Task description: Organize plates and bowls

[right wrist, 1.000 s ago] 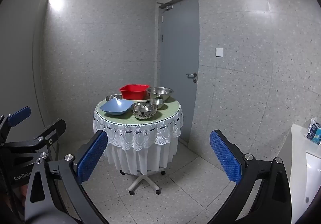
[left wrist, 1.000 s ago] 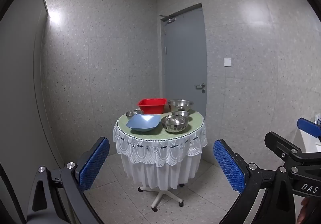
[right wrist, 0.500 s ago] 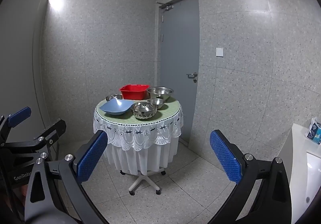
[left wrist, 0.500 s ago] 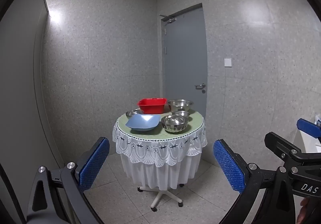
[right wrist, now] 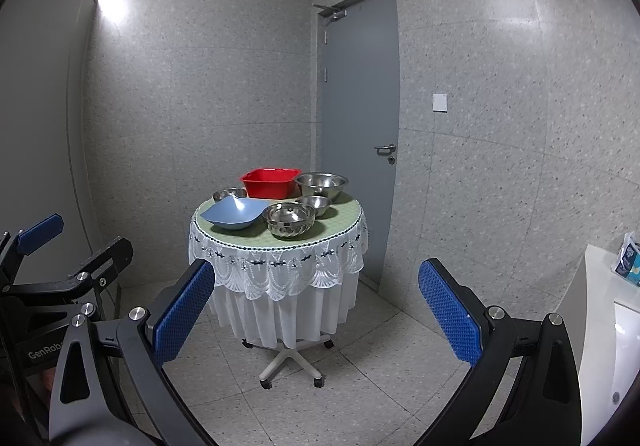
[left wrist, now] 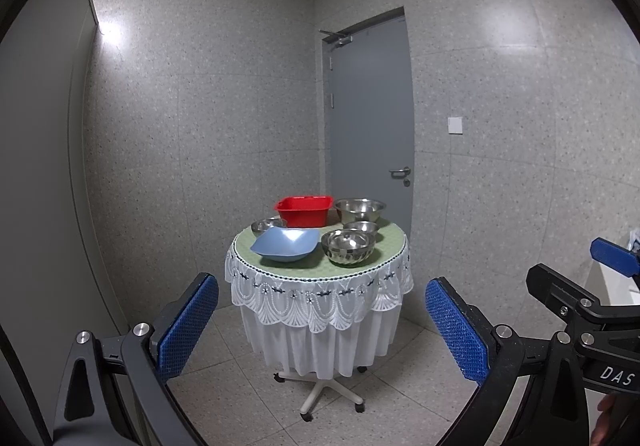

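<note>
A small round table (left wrist: 384, 246) (right wrist: 344, 214) with a green top and white lace skirt stands across the room. On it sit a red square basin (left wrist: 305, 209) (right wrist: 272, 181), a pale blue square bowl (left wrist: 286, 243) (right wrist: 234, 212), a ribbed steel bowl (left wrist: 349, 246) (right wrist: 289, 219), a large steel bowl (left wrist: 359, 209) (right wrist: 321, 185), and two small steel bowls (left wrist: 361, 227) (left wrist: 267, 225). My left gripper (left wrist: 320, 318) and right gripper (right wrist: 316, 306) both hang open, empty, well short of the table.
A grey door (left wrist: 372, 126) stands shut behind the table. The table rests on a wheeled star base (left wrist: 326, 394). A white counter (right wrist: 600, 326) with a blue-and-white packet (right wrist: 630, 260) lies at the right. Tiled floor stretches between me and the table.
</note>
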The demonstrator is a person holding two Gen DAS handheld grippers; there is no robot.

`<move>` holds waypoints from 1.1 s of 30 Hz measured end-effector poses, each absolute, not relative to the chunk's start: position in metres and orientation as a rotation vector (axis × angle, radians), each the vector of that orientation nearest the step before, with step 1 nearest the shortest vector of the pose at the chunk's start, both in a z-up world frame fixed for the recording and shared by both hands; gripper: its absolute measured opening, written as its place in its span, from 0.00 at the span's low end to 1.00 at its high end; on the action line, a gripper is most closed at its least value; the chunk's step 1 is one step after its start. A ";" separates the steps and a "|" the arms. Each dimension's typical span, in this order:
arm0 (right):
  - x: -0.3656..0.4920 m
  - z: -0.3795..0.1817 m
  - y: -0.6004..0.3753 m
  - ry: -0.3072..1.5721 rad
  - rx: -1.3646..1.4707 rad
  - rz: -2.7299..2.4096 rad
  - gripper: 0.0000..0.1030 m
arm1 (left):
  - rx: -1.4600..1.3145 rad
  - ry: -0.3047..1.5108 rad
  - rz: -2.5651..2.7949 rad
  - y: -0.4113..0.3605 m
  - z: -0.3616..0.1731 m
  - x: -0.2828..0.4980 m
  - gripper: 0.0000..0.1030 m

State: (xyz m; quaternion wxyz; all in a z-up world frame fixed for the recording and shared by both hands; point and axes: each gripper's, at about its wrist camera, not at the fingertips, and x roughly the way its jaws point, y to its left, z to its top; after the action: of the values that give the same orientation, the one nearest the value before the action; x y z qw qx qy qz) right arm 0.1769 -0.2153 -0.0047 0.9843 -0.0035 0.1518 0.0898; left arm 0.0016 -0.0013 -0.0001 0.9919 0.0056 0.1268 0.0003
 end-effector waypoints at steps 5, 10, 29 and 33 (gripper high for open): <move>0.179 -0.006 -0.216 0.304 -0.001 0.186 1.00 | 0.011 0.253 0.005 -0.001 0.000 0.002 0.99; 0.179 -0.009 -0.217 0.298 0.003 0.191 1.00 | 0.012 0.249 0.007 -0.003 -0.001 0.002 0.99; 0.187 -0.012 -0.219 0.301 0.014 0.207 1.00 | 0.022 0.245 0.023 -0.010 -0.005 0.005 0.99; 0.187 -0.014 -0.222 0.299 0.018 0.209 1.00 | 0.024 0.245 0.024 -0.011 -0.005 0.005 0.99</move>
State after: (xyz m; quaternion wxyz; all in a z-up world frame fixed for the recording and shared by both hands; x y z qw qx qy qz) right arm 0.1874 -0.2224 -0.0140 0.9834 0.0088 0.1485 0.1037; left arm 0.0048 -0.0106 -0.0053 0.9923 0.0120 0.1223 0.0118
